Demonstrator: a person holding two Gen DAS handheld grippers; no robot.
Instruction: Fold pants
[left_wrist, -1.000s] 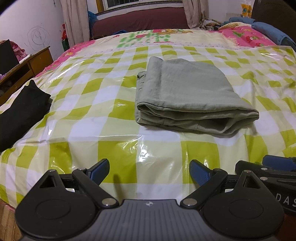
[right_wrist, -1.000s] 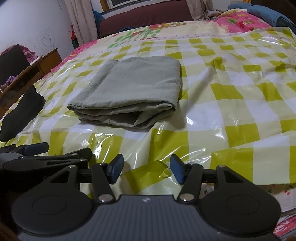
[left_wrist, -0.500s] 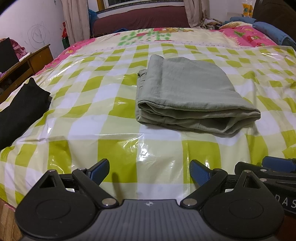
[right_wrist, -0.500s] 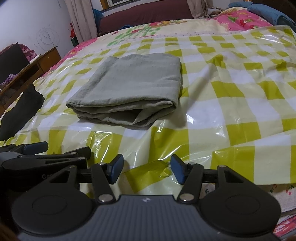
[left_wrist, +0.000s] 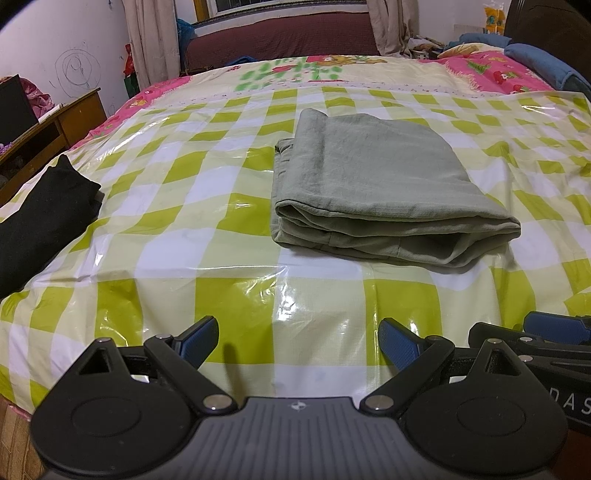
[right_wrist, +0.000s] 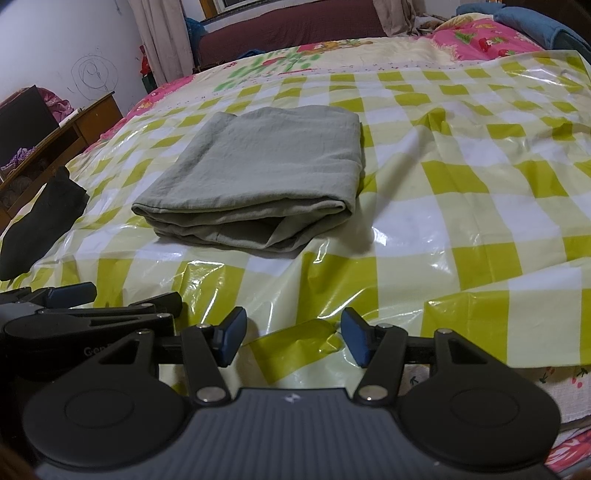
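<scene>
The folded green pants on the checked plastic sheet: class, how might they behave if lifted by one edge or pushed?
The green pants look soft, so layers would probably droop and unfold. On the glossy plastic sheet they would likely slide when pushed.

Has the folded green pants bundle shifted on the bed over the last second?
No. The green pants lie on the same squares of the checked plastic sheet, clear of both grippers' fingers.
</scene>
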